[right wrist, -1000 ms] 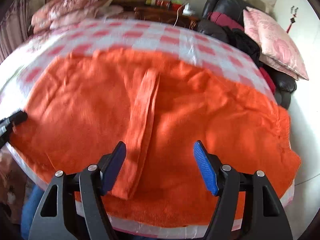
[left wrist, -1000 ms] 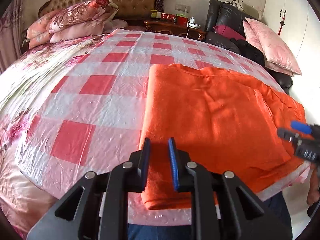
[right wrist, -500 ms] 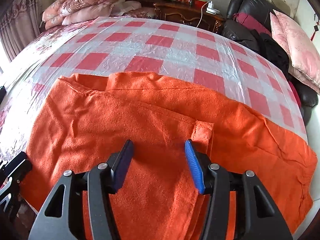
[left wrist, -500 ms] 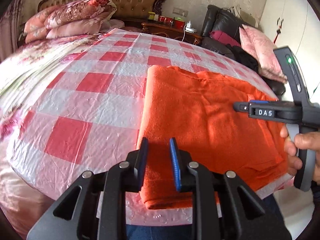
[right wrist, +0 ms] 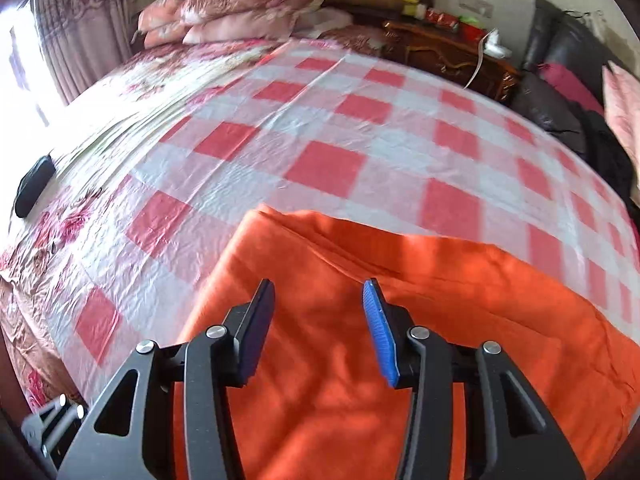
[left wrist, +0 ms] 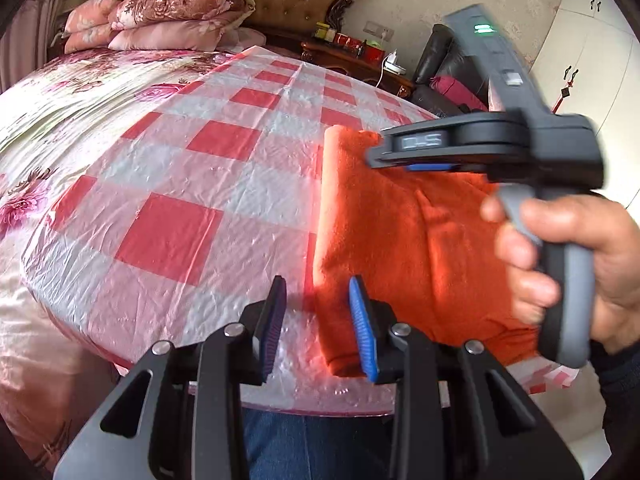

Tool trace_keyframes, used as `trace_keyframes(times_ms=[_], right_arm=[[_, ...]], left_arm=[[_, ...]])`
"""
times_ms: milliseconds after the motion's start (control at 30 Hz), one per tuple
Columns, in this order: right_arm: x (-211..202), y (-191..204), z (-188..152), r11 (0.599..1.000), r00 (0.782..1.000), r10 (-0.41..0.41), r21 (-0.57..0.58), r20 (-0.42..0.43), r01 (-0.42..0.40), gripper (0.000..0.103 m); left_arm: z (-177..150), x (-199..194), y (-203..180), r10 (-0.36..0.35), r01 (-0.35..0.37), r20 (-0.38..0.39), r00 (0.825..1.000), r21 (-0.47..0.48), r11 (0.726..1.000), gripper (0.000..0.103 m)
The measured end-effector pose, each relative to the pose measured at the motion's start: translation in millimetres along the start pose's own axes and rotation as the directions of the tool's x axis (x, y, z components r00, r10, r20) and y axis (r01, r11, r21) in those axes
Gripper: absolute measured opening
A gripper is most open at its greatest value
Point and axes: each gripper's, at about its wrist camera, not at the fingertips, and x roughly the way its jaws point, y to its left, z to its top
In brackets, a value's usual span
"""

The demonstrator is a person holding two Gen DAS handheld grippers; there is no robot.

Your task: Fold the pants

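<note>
On the bed (left wrist: pixel 100 128), over the checked plastic sheet (left wrist: pixel 240 184), the orange pants (left wrist: pixel 400 248) lay folded into a narrow stack near the edge closest to the person, with one long folded edge facing the open sheet.

The likeliest trouble, as I judge it, was the stack coming undone: the cloth looked soft and thick, so a grab that caught only the top layer would peel it back. The sheet looked slick too, so a push might slide the whole stack instead of folding it. The right tool also hung directly above the pants in the left camera's view, close enough that the two tools could knock together.

The left tongs (left wrist: pixel 318 322) had just been opening and stood partly apart, straddling the stack's near corner: the right finger (left wrist: pixel 362 328) sat over the orange cloth, the left over bare sheet. The pads did not appear to press the fabric. The right tongs (right wrist: pixel 318 326), gripped in the person's hand (left wrist: pixel 580 260), had just been closing yet were clearly apart, hovering above the pants with nothing clamped.
</note>
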Motion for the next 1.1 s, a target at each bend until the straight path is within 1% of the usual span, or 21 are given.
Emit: trace_keyframes(times_ms=[33, 100, 233, 400, 667, 767, 833, 933, 967, 1033, 1100], right_arm=[[6.2, 1.3, 0.5, 1.0, 1.0, -0.015, 0.0, -0.01, 0.015, 0.043], [7.9, 4.7, 1.3, 0.999, 0.999, -0.037, -0.014, 0.006, 0.037, 0.044], [9.4, 5.2, 1.3, 0.999, 0.999, -0.047, -0.028, -0.001, 0.047, 0.044], [9.1, 4.4, -0.4, 0.998, 0.999, -0.048, -0.027, 0.011, 0.048, 0.044], [9.8, 4.1, 0.5, 0.999, 0.999, -0.049, -0.023, 0.008, 0.049, 0.044], [7.8, 5.6, 2.5, 0.998, 0.998, -0.061, -0.024, -0.004, 0.061, 0.044], [0.6, 5.4, 1.4, 0.997, 0.997, -0.074, -0.012, -0.01, 0.074, 0.044], [-23.6, 5.1, -10.5, 0.997, 0.996, -0.075, -0.012, 0.049, 0.076, 0.048], [-32.9, 3.3, -18.2, 0.995, 0.993, -0.095, -0.017, 0.068, 0.096, 0.053], [-44.7, -4.3, -31.5, 0.993, 0.989, -0.121, 0.011, 0.083, 0.12, 0.055], [-54.8, -16.0, -48.9, 0.991, 0.988, -0.127, 0.053, 0.083, 0.123, 0.055]], left_arm=[[-0.2, -0.2, -0.3, 0.0, 0.0, -0.001, 1.0, -0.001, 1.0, 0.034], [-0.6, -0.4, -1.9, -0.002, 0.002, -0.004, 1.0, 0.006, 1.0, 0.037], [-0.8, 0.7, -4.4, 0.001, -0.001, -0.004, 1.0, 0.016, 1.0, 0.039], [-0.1, 1.5, -5.4, 0.0, 0.0, -0.011, 1.0, 0.009, 1.0, 0.042], [-2.4, 2.4, -12.2, 0.024, -0.024, -0.007, 1.0, 0.05, 0.998, 0.045], [-2.9, 2.7, -13.8, 0.026, -0.025, -0.006, 1.0, 0.061, 0.998, 0.049], [-3.1, 3.8, -14.8, 0.026, -0.026, -0.002, 1.0, 0.069, 0.997, 0.05], [-3.6, 3.9, -14.7, 0.028, -0.028, 0.001, 1.0, 0.069, 0.997, 0.051], [-3.8, 4.3, -15.5, 0.032, -0.032, 0.003, 0.999, 0.072, 0.997, 0.051], [-4.2, 5.2, -17.3, 0.041, -0.041, 0.005, 0.999, 0.084, 0.996, 0.052], [-4.0, 6.1, -18.0, 0.041, -0.041, 0.005, 0.999, 0.09, 0.995, 0.054]])
